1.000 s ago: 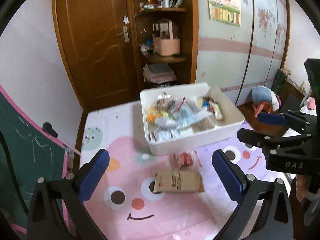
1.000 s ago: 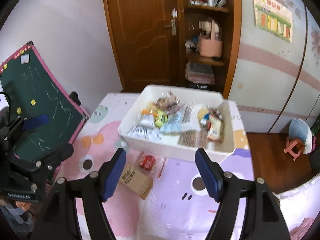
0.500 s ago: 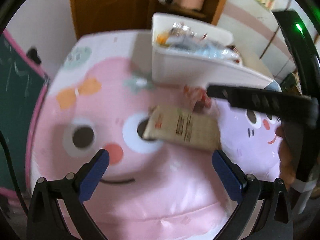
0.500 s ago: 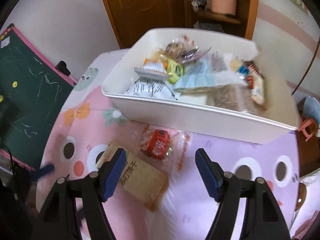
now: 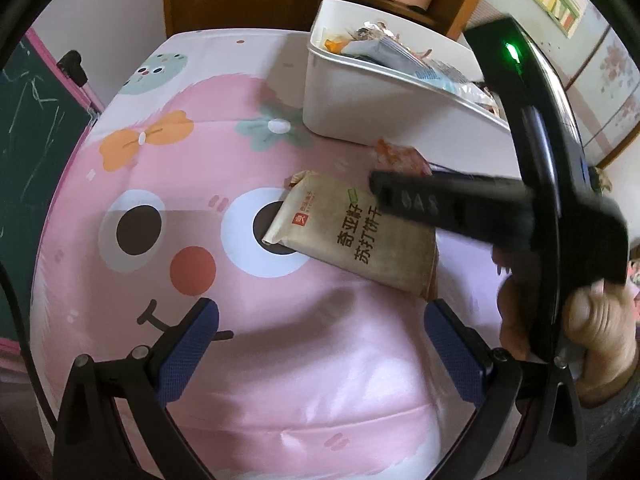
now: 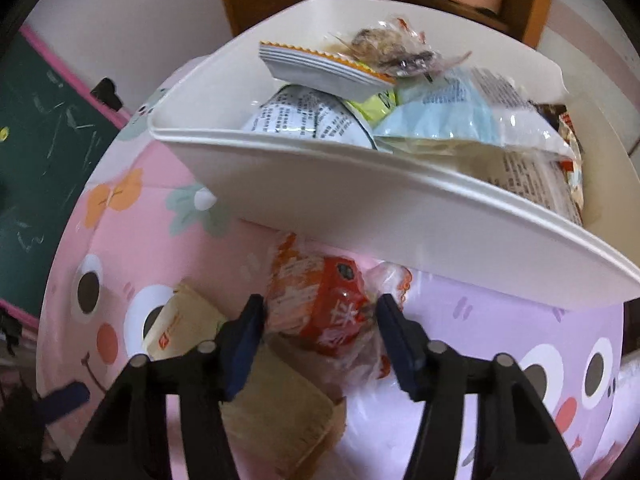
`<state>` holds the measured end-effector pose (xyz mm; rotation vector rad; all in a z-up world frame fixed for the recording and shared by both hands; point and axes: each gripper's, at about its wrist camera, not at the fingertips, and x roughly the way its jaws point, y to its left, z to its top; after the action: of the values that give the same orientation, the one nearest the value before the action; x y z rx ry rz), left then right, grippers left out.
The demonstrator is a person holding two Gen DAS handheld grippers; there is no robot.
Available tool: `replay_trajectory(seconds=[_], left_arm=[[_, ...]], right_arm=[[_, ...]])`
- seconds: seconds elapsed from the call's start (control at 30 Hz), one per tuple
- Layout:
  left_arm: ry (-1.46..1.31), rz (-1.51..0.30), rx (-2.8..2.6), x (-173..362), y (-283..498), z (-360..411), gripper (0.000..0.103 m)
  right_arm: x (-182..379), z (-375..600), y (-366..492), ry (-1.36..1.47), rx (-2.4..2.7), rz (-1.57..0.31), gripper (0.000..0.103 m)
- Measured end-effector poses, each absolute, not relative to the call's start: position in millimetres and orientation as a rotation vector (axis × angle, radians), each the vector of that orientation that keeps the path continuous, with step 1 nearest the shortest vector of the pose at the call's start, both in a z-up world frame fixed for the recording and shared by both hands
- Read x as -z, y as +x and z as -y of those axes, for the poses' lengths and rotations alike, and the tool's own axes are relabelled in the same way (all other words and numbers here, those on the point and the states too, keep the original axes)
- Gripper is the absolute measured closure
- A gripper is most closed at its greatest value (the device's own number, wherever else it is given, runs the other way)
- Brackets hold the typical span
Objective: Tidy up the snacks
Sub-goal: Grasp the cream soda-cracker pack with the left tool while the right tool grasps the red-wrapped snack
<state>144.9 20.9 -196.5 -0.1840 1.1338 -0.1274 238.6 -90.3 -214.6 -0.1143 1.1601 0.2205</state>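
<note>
Crinkly red snack packet (image 6: 320,308), glossy film

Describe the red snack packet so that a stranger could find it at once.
Find the white bin on the pink cartoon cloth. Before its near wall lie two packets. The red snack packet is the small, clear-edged one, not the flat brown packet.

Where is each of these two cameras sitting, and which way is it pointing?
Left wrist view: sits on the left claw, looking steeply down at the brown snack bag on the pink cloth; its open blue fingers and the person's other hand show.
Right wrist view: sits on the right claw, looking down at the red snack packet between its fingers, which have just been closing, with the white bin beyond.
Both views share the bag, packet, bin and cloth.
</note>
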Motion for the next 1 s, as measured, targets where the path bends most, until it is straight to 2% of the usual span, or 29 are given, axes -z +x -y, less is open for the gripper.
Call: replay_trajectory(seconds=[0.13,0.37,0.63,0.93,1.0], left_arm=[[-0.234,-1.129,0.089,192,148,-26,0.001],[-0.303,-1.164,0.023,198,151,-35,0.001],[-0.181,-1.238,-0.063,213,160,-16,0.001],[-0.072,-1.308,-0.1,229,180,22,0.001],[-0.073,-1.322,-0.097,233,179,24,0.007]], right_arm=[[215,96,222,-0.179,-0.221,-1.147,0.048],[209,117,180,-0.115,-0.319,-1.181,0.048],[208,121,129,-0.081,-0.391,-1.181,0.048],[205,155,111,0.032,-0.282,-1.17,0.048],[205,159,112,0.048,-0.264,-1.168,0.048]])
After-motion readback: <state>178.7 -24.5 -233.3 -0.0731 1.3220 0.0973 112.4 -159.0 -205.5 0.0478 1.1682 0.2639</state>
